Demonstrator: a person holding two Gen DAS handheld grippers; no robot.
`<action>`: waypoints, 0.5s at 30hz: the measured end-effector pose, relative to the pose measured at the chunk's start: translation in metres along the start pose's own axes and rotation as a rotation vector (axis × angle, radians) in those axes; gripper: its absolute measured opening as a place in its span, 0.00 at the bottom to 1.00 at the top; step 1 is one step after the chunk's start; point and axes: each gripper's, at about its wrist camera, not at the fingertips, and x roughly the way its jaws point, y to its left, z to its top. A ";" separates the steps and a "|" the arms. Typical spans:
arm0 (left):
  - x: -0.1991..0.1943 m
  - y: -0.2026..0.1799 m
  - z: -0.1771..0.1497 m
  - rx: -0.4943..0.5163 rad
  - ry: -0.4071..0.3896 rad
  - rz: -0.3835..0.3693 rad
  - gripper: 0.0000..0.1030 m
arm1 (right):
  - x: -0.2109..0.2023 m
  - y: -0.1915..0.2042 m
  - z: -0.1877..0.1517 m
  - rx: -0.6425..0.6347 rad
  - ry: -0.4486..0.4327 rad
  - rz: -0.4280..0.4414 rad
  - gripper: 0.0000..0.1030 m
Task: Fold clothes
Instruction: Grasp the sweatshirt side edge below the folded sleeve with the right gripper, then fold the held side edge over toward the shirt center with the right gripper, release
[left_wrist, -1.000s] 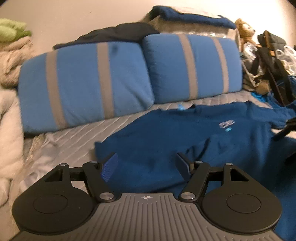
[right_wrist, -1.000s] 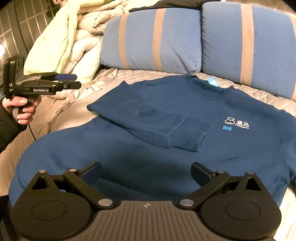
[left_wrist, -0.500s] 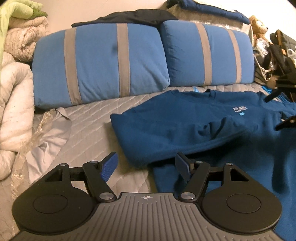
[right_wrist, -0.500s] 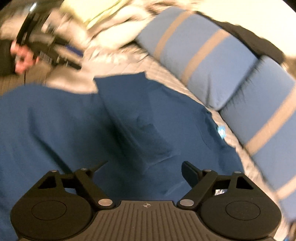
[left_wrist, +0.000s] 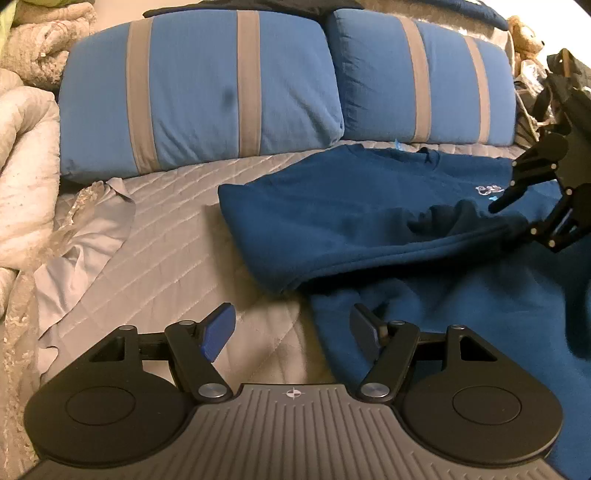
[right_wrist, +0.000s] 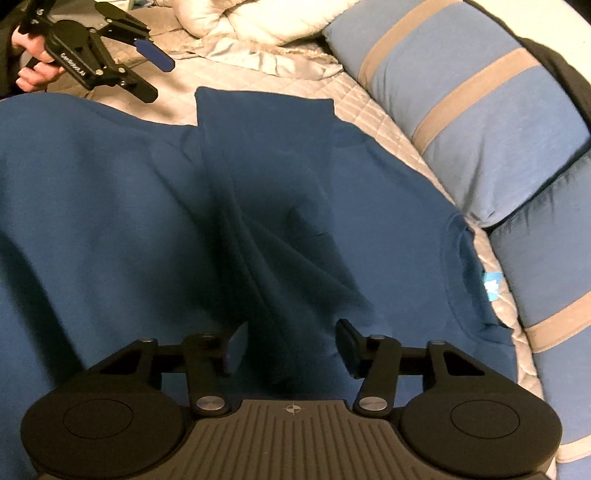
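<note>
A: Where's the sweater (left_wrist: 369, 221)?

B: Flat on the quilt (left_wrist: 177, 236), front up, collar (right_wrist: 461, 258) twd the pillows (left_wrist: 207, 92). One sleeve (right_wrist: 266, 206) folded across the chest; its cuff end lies between the right gripper's (right_wrist: 291, 345) fingers, at 6 o'clock in the right view.

A: Right gripper clamped on it?

B: No. Fingers spread, one each side of the cuff, none of them pressed in. In the left view that gripper sits at 3 o'clock, tips at the cuff, near the chest logo (left_wrist: 489, 190).

A: Left gripper (left_wrist: 293, 328)?

B: Also spread wide, holding nothing. Over the sweater's side edge: left pad (left_wrist: 218, 330) above bare quilt, right one above blue fabric. From the right view it's at 11 o'clock, w/ the hand (right_wrist: 35, 70) on its grip, clear of the cloth.

A: Around that?

B: Two blue pillows w/ tan stripes at 12 in the left view. White comforter (left_wrist: 22, 177) at 9, crumpled grey sheet (left_wrist: 85, 236) beside it. Teddy bear (left_wrist: 526, 31) at 1–2.
</note>
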 end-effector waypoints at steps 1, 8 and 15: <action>0.002 0.000 0.000 0.003 0.000 0.002 0.66 | 0.003 0.000 0.001 0.001 0.003 0.006 0.38; 0.024 0.004 0.004 -0.020 -0.008 -0.020 0.66 | -0.012 -0.013 0.023 0.022 -0.010 -0.142 0.07; 0.054 -0.002 0.020 0.010 -0.012 -0.021 0.66 | -0.076 -0.046 0.051 0.048 -0.140 -0.392 0.07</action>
